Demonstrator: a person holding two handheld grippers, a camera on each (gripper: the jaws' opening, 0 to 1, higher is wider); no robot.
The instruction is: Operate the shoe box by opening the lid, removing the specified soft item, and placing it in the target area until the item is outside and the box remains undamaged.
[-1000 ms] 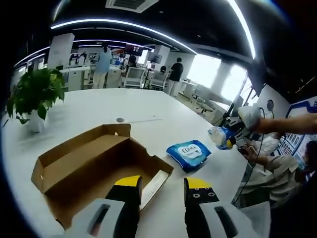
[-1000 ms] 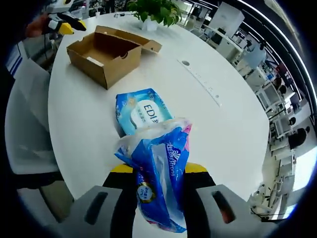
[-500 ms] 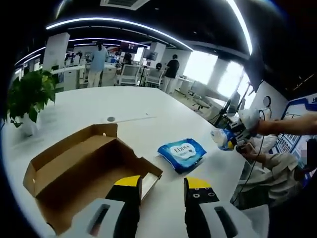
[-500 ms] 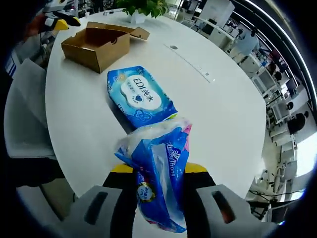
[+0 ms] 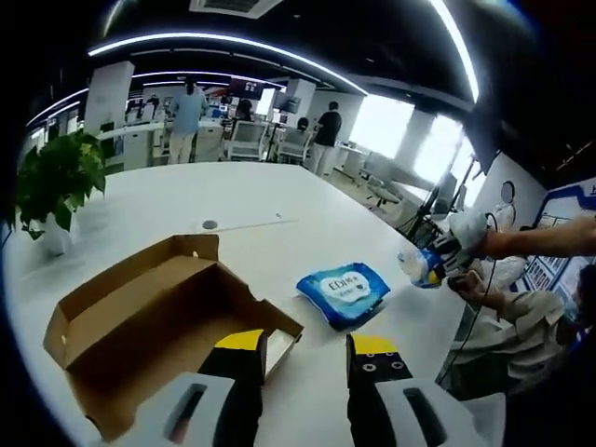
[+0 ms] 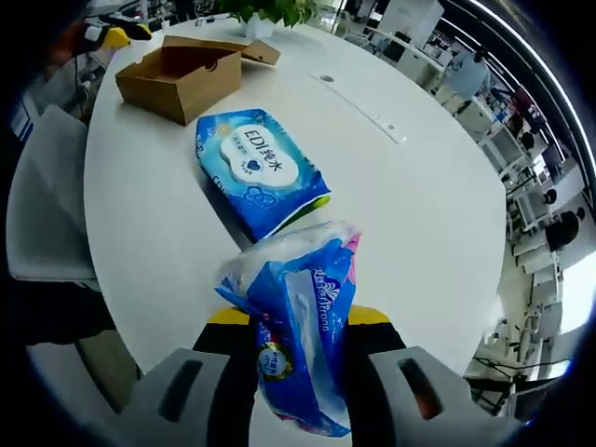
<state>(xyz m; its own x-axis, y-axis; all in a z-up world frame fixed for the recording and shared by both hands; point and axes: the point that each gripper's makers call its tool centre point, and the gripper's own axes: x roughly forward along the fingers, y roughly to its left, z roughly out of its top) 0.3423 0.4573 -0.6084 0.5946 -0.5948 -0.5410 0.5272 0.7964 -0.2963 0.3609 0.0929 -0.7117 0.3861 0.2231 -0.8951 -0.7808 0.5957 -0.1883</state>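
Box: cardboard shoe box (image 5: pixel 158 312) sits open on the white table (image 5: pixel 168 200), just ahead and left of the left gripper (image 5: pixel 303 349); lid flap folded back on its far side. In the right gripper view the box (image 6: pixel 182 74) lies well ahead, up and to the left.
Left gripper: jaws parted, nothing between them, hovering at the box's near corner.
Right gripper: right gripper (image 6: pixel 300 321) clamps a soft blue-and-white tissue pack (image 6: pixel 293 321); the pack bulges up between the yellow-tipped jaws.
Tissue pack, from the left gripper: tissue pack (image 5: pixel 419 267) is held off to the right, at the table's edge, out of the box.
Wipes: blue wipes pack (image 6: pixel 256 172) lies flat on the table just ahead of the right gripper, between it and the box; from the left gripper it (image 5: pixel 342 291) is just ahead and slightly right.
Plant: potted plant (image 5: pixel 58 186) stands far left of the left gripper, beyond the box.
Background: people stand among desks far ahead of the left gripper.
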